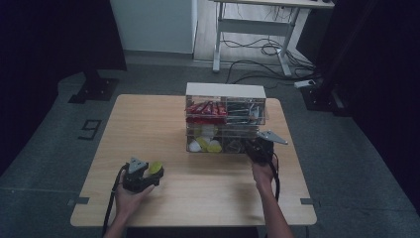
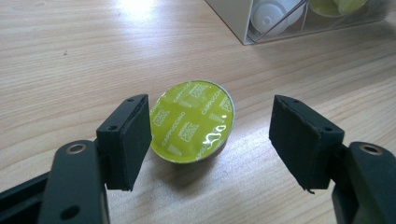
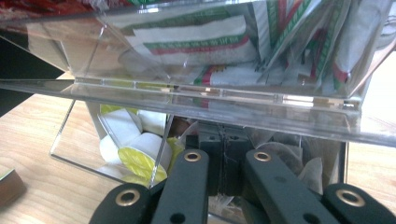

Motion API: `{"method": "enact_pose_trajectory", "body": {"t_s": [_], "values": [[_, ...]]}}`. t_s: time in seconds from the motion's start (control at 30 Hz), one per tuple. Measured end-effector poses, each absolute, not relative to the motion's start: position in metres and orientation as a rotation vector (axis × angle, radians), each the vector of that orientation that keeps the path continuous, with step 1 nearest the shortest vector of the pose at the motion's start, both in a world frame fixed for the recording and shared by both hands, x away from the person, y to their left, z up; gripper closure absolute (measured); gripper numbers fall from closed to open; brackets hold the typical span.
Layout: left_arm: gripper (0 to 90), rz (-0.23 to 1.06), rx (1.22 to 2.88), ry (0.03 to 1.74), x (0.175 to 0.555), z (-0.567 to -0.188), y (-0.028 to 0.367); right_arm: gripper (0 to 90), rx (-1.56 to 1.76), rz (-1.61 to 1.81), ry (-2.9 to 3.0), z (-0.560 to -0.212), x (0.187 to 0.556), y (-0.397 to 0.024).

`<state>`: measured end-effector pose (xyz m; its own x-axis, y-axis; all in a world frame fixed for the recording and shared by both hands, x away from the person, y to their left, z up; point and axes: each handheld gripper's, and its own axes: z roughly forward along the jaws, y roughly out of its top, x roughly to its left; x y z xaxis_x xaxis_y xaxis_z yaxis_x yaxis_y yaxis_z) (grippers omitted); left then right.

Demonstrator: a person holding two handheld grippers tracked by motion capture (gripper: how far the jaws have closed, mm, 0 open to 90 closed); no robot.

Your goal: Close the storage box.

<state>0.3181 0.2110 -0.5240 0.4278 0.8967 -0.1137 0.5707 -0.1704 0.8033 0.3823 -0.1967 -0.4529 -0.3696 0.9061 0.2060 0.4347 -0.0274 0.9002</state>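
A yellow-green coffee capsule (image 2: pixel 191 121) with a "cappuccino" foil lid lies tilted on the wooden table (image 1: pixel 148 124). It sits between the jaws of my left gripper (image 2: pixel 210 135), which is open: the left pad (image 2: pixel 133 140) is at the capsule's edge and the right pad (image 2: pixel 299 140) stands clear of it. In the high view the capsule (image 1: pixel 155 167) and left gripper (image 1: pixel 154 172) are near the table's front left. My right gripper (image 3: pixel 225 149) is shut, its tips pushed against the lower right front of a clear organizer (image 1: pixel 225 91), under a raised clear flap (image 3: pixel 210 105). I cannot tell whether anything thin is pinched.
The organizer holds red packets (image 1: pixel 205 109) and sachets on top, and white and yellow capsules (image 1: pixel 205 144) below. A small dark block (image 3: pixel 9 184) lies on the table at the left of the right gripper view. Desk legs and cables (image 1: pixel 262 49) are on the floor beyond.
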Motion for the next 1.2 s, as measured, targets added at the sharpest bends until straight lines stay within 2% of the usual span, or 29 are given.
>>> {"method": "enact_pose_trajectory", "body": {"t_s": [1.2], "values": [[31.8,0.481,1.844,1.284,0.313,-0.522,0.221,87.4,1.39,1.396,1.853,-0.474,0.356,-0.199]]}}
